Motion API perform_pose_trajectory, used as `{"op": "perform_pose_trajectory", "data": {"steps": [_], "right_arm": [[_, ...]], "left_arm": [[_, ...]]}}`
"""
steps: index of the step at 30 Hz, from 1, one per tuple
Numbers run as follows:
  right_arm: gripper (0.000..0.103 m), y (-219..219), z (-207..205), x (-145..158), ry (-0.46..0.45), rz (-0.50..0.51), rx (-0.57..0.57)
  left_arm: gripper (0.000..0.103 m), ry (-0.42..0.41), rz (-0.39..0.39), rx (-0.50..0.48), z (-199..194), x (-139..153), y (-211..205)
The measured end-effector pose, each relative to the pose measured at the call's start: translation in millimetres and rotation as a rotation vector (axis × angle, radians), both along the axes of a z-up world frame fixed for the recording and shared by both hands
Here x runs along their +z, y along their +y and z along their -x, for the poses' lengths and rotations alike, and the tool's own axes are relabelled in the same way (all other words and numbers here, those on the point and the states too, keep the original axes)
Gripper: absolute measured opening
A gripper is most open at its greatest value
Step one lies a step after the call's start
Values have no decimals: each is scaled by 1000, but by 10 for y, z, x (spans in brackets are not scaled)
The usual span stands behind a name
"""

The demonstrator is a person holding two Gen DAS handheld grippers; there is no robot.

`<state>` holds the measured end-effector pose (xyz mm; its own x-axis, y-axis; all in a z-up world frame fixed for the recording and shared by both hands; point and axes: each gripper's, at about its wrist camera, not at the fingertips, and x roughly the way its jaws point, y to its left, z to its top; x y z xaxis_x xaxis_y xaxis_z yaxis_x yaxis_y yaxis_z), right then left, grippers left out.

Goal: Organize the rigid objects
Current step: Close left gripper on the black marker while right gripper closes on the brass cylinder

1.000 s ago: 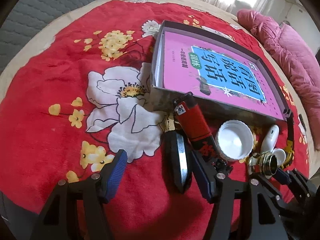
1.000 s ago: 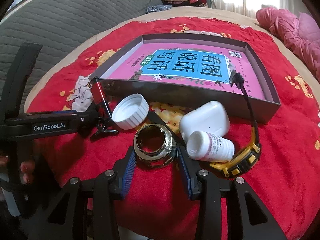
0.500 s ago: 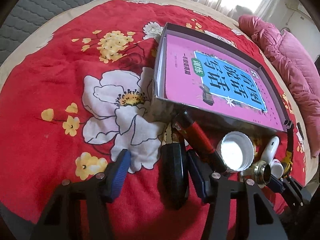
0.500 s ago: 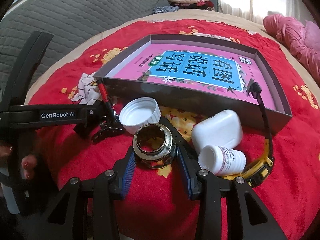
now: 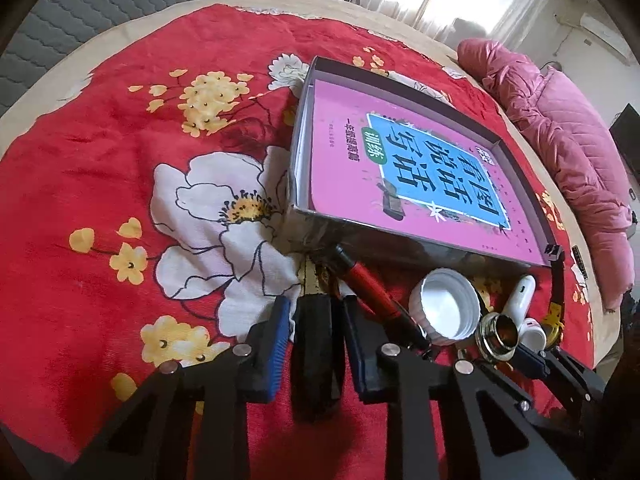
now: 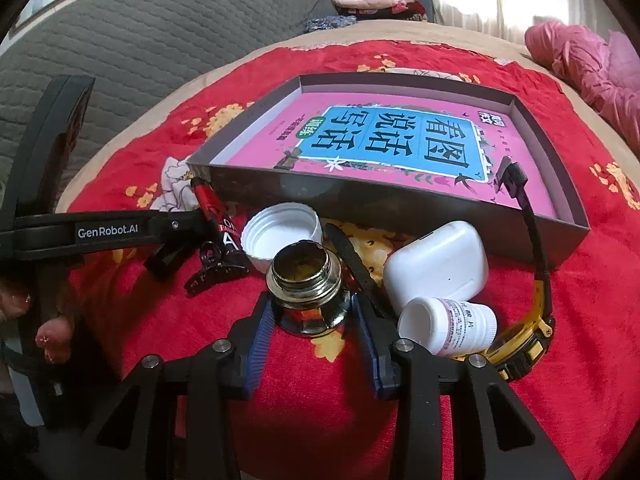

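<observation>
My left gripper (image 5: 315, 310) is closing its jaws on a flat black object (image 5: 316, 364) that stands on edge on the red blanket, and both blue pads sit tight against its sides. A red lighter (image 5: 372, 292) lies just to its right. My right gripper (image 6: 311, 314) grips the base of a brass threaded jar (image 6: 306, 280), and its jaws are tightening a little. Beyond them stands a grey box (image 6: 400, 204) holding a pink book (image 6: 392, 136). A white cap (image 6: 280, 236), a white earbud case (image 6: 436, 264), a white pill bottle (image 6: 448, 328) and a yellow-black watch (image 6: 528, 340) lie before the box.
A black hair clip (image 6: 216, 272) lies by the lighter (image 6: 212, 208). A person's fingers (image 6: 48, 336) hold the left gripper's handle at the far left. A pink jacket (image 5: 560, 140) lies beyond the box, and a grey quilted cushion (image 6: 140, 40) rises behind the blanket.
The left jaws have closed from wide apart to tight around the black object, and the left view has tipped slightly. The right gripper and the brass jar have stayed put.
</observation>
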<state>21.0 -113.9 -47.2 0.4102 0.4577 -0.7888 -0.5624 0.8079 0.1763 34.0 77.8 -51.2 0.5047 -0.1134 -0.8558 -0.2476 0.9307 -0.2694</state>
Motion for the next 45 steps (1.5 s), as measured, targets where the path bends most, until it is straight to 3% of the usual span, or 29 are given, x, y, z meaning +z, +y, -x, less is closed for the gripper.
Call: {"op": "perform_pose_trajectory", "data": {"steps": [9,17,30,34,35,43,45], "right_arm": [[40,-43,37,76,-16,-23,3],[40,40,8,-1,-7,25,11],[43,239,-53,-36,-73,96,37],[42,260,-60,-12,-94,66,52],[38,253,-62,-3,-92,59,51],[38,123,-25,116,-88,-8,41],[38,101,-7,156,-91,-22,39]], "left_arm": [[25,-17,53,1,140,79,53],[24,-14,57,-4,181,96,33],[24,-19,61,-5,223,124,46],[23,-22,61,-1,251,146,54],[23,-23,61,-1,259,148,60],[22,-29,61,0,301,201,67],[15,-30,59,1,317,217,57]]}}
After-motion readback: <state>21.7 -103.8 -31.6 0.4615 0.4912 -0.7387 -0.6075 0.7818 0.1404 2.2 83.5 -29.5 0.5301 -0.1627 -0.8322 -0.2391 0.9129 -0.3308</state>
